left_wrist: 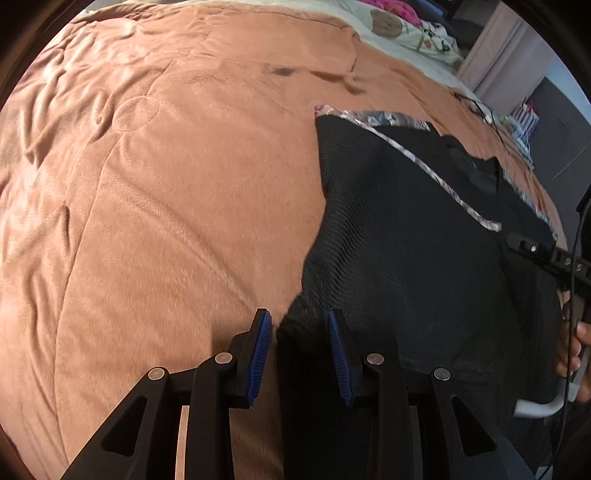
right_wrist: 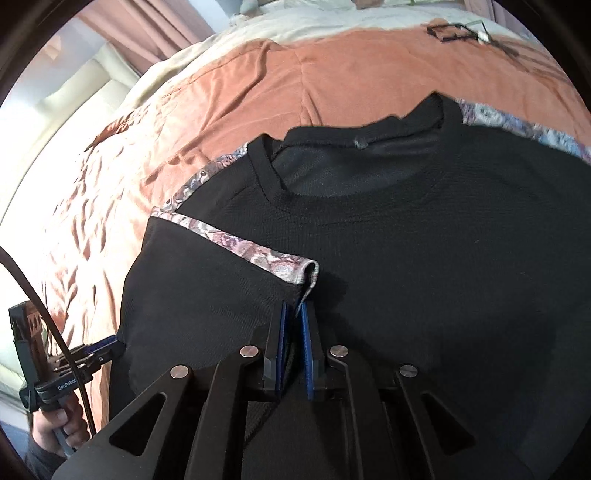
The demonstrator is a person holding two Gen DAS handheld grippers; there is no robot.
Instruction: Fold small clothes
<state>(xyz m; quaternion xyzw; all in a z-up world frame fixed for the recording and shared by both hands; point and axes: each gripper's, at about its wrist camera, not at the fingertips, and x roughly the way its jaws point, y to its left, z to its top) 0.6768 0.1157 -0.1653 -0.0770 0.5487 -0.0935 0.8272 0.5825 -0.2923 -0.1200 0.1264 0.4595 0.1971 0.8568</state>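
A black shirt [right_wrist: 406, 258] with floral sleeve trim [right_wrist: 251, 251] lies flat on an orange blanket [right_wrist: 332, 66], neck hole away from me. One sleeve is folded inward over the body. My right gripper [right_wrist: 294, 308] stands open by a narrow gap, and the folded sleeve's cuff corner sits at its fingertips without being pinched. My left gripper [left_wrist: 299, 315] is open at the shirt's [left_wrist: 406, 240] side edge, with black fabric lying between its blue pads [left_wrist: 260, 354]. In the right wrist view the left gripper [right_wrist: 112, 345] touches that edge. The right gripper [left_wrist: 517, 242] shows at the far right.
The orange blanket [left_wrist: 166, 203] spreads wide to the shirt's left. Patterned pillows [left_wrist: 424, 33] and a thin black cable [left_wrist: 480, 107] lie toward the bed's far end. Curtains [right_wrist: 147, 29] hang beyond the bed. A hand [right_wrist: 62, 424] grips the left tool's handle.
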